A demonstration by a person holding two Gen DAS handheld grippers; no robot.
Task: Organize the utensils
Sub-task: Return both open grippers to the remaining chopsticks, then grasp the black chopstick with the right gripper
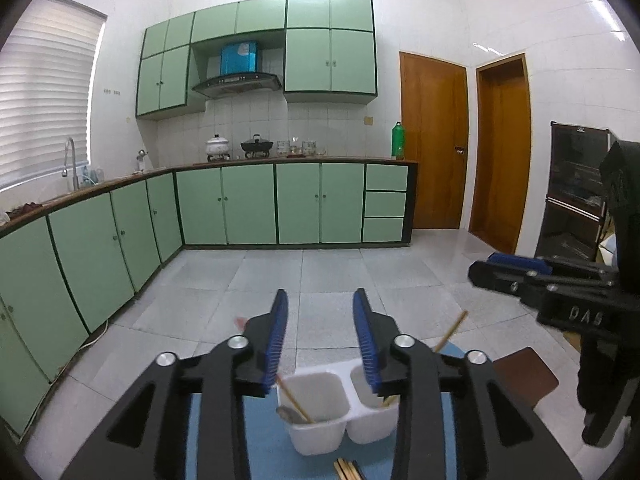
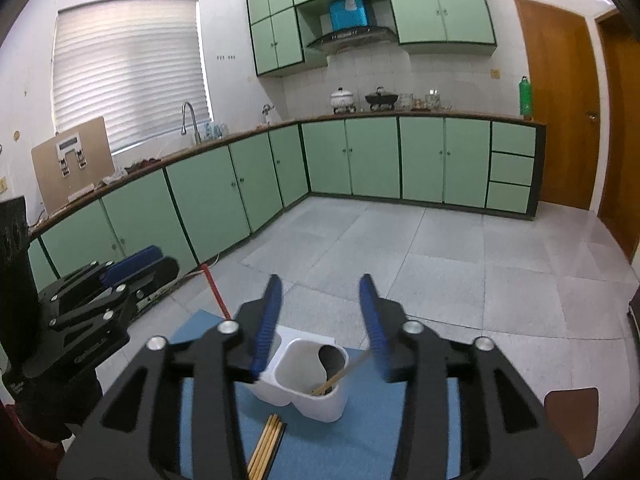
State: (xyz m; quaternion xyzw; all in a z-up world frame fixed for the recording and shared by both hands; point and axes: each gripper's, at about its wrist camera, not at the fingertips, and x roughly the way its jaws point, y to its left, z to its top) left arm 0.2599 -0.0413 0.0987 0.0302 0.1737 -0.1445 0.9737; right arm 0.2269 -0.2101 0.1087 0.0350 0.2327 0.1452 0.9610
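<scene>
A white two-compartment utensil holder stands on a blue mat. A wooden chopstick leans in one compartment, and another leans in the other. Several loose wooden chopsticks lie on the mat in front of the holder. My left gripper is open and empty above the holder. My right gripper is open and empty above the holder. Each gripper shows at the side of the other's view.
The mat lies on a table edge above a grey tiled floor. Green kitchen cabinets line the far and left walls. A brown chair seat is at the right. A red rod leans at the mat's far left.
</scene>
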